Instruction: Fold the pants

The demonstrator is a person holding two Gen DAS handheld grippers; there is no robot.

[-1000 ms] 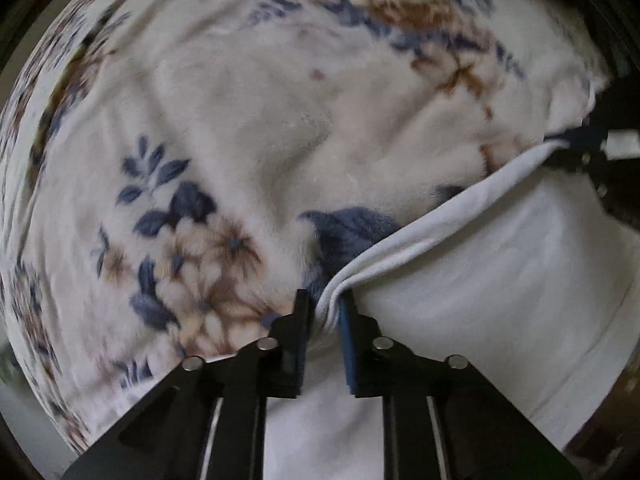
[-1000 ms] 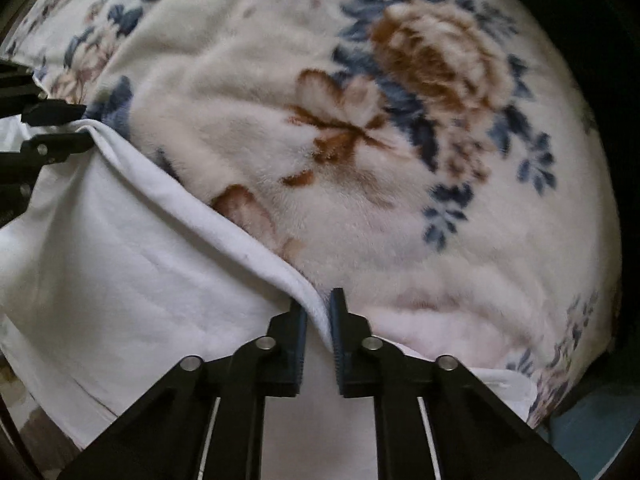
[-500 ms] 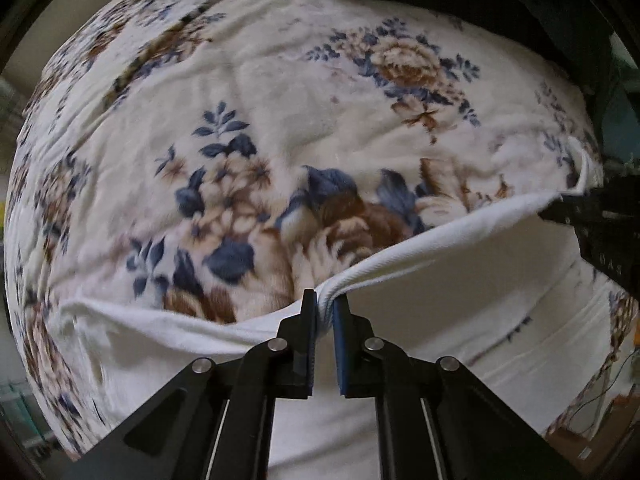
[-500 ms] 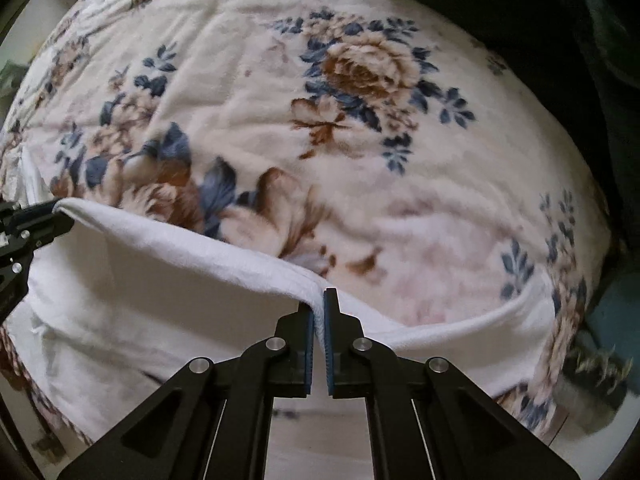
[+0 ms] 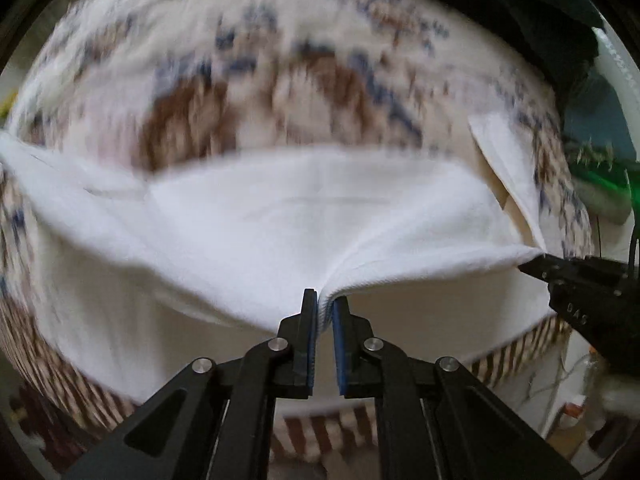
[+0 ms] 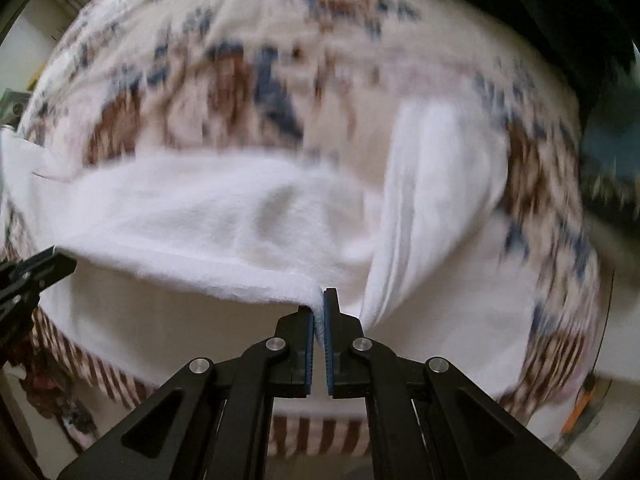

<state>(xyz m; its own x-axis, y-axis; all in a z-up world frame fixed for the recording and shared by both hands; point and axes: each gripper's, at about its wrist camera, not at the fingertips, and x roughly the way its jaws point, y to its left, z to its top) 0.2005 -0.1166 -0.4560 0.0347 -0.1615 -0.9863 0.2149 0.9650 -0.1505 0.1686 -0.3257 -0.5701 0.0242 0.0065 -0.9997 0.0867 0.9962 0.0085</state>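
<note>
The white pants [image 5: 304,216] hang lifted above a floral blanket [image 5: 248,80]; they also show in the right wrist view [image 6: 192,216]. My left gripper [image 5: 324,304] is shut on a bunched edge of the pants. My right gripper [image 6: 319,302] is shut on the same edge further along. Each gripper shows at the side of the other's view: the right one [image 5: 576,280] and the left one [image 6: 28,276]. The edge stretches between them. Part of the pants [image 6: 432,184] drapes on the blanket. Both views are motion-blurred.
The blanket [image 6: 248,64] covers a bed with a brown-striped edge [image 6: 320,436] near me. A dark green fabric [image 5: 520,8] lies at the far right. Cluttered floor shows at the lower right [image 5: 576,408].
Both grippers have risen and pulled back toward the bed's near edge, lifting the pants' edge. More of the pants now hangs in view, and the bed looks farther below.
</note>
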